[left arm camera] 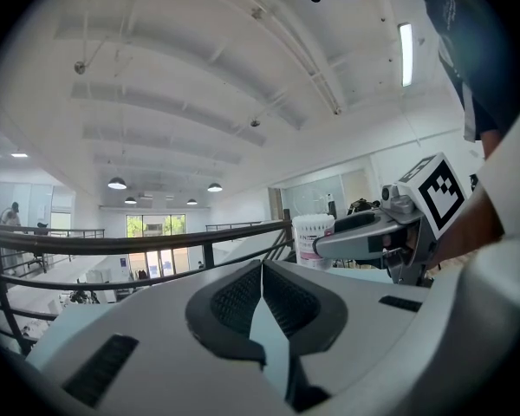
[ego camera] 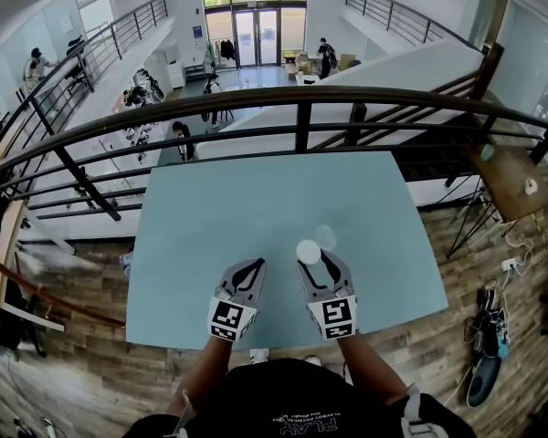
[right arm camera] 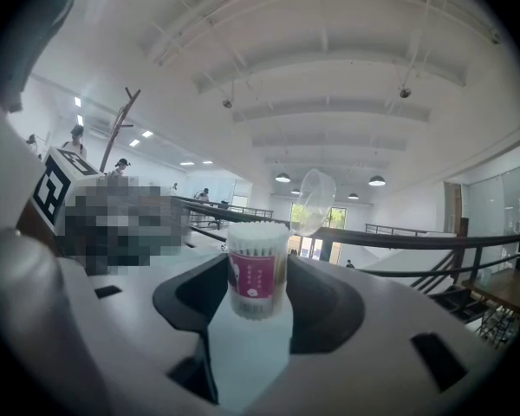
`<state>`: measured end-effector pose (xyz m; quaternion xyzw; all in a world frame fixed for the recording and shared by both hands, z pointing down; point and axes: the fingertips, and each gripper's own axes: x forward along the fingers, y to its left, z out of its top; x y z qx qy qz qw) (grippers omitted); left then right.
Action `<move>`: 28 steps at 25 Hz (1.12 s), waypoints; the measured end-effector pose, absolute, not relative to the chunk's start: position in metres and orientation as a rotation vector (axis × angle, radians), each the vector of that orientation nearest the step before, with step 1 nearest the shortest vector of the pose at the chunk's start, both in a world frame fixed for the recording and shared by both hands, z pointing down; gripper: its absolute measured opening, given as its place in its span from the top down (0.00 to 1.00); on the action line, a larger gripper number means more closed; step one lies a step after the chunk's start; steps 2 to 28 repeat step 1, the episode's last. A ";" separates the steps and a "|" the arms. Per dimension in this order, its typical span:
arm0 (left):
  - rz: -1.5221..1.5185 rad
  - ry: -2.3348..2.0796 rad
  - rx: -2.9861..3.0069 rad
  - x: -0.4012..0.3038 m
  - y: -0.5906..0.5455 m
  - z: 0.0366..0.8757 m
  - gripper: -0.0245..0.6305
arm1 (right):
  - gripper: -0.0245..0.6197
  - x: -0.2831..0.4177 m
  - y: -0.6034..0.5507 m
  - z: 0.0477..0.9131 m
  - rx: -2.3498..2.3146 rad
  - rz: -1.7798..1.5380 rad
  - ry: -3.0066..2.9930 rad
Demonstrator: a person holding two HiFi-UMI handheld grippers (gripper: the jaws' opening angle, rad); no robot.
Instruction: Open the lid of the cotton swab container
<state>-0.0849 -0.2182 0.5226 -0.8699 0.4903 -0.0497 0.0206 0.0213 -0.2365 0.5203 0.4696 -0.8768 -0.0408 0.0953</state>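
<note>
**Lid off, swabs bare: task looks done or all but done**

Right gripper [right arm camera: 258, 265]: fingers [right arm camera: 329, 306] spread wide, with the pads against both sides of the cotton swab container [right arm camera: 257, 284]. The container stands upright between them on the bench [ego camera: 219, 226]. I read this as a hold on the tub, not a loose straddle, though the contact is only plain in the right gripper view.

Left gripper [left arm camera: 262, 265]: fingers [left arm camera: 230, 302] closed together with nothing between them. It is held level just left of the right gripper and does not touch the container.

The container top is open. White swab tips [right arm camera: 258, 230] show bare at the rim, with no cover over them. The clear lid [right arm camera: 314, 199] sits just beyond the container, tilted, up and to its right in the right gripper view. In the head view it is a pale see-through disc on the far side of the tub, close to it. I can't tell whether it hangs from a hinge at the rim or lies free on the bench; it is too faint.

Progress, as a judgement: the opening step is complete as far as shown — the lid is clear of the mouth. What is left, at most, is to let go of the tub and pull both grippers back. If the lid is hinged it likely needs nothing more; if it is loose, it already rests beside the tub. The container sits toward the middle of the bench on the person's side, well in from every edge, so tipping off looks unlikely.
</note>
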 end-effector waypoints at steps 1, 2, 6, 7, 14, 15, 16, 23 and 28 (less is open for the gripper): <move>-0.154 1.519 -2.696 -0.085 -0.218 0.522 0.93 | 0.62 0.021 -0.236 0.520 1.390 -0.118 -2.601; -0.154 1.519 -2.696 -0.085 -0.218 0.522 0.93 | 0.62 0.021 -0.236 0.520 1.390 -0.118 -2.601; -0.154 1.519 -2.696 -0.085 -0.218 0.522 0.93 | 0.62 0.021 -0.236 0.520 1.390 -0.118 -2.601; -0.154 1.519 -2.696 -0.085 -0.218 0.522 0.93 | 0.62 0.021 -0.236 0.520 1.390 -0.118 -2.601; -0.154 1.519 -2.696 -0.085 -0.218 0.522 0.93 | 0.62 0.021 -0.236 0.520 1.390 -0.118 -2.601; -0.154 1.519 -2.696 -0.085 -0.218 0.522 0.93 | 0.62 0.021 -0.236 0.520 1.390 -0.118 -2.601; -0.154 1.519 -2.696 -0.085 -0.218 0.522 0.93 | 0.62 0.021 -0.236 0.520 1.390 -0.118 -2.601; -0.154 1.519 -2.696 -0.085 -0.218 0.522 0.93 | 0.62 0.021 -0.236 0.520 1.390 -0.118 -2.601; -0.154 1.519 -2.696 -0.085 -0.218 0.522 0.93 | 0.62 0.021 -0.236 0.520 1.390 -0.118 -2.601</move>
